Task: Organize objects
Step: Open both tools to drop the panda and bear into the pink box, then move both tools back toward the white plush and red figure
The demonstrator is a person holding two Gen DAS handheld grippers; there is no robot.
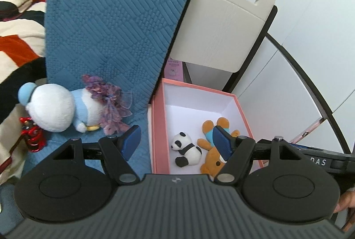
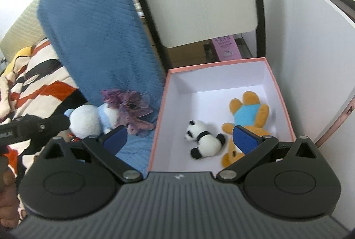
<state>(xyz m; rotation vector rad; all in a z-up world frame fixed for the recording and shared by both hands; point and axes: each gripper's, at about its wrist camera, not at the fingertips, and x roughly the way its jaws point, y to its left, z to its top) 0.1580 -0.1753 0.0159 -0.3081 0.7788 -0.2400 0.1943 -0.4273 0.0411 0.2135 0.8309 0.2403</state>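
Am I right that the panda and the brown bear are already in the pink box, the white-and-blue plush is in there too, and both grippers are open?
Not quite. The white-and-blue plush is not in the pink box; the left wrist view shows it lying outside on the blue cover, left of the box. The panda and brown bear are inside, and the left gripper and right gripper are both open.

An open pink box with a white interior holds a small panda plush lying beside a brown bear plush. Outside, on blue fabric, lies a white-and-blue plush against a purple ribbon bow.
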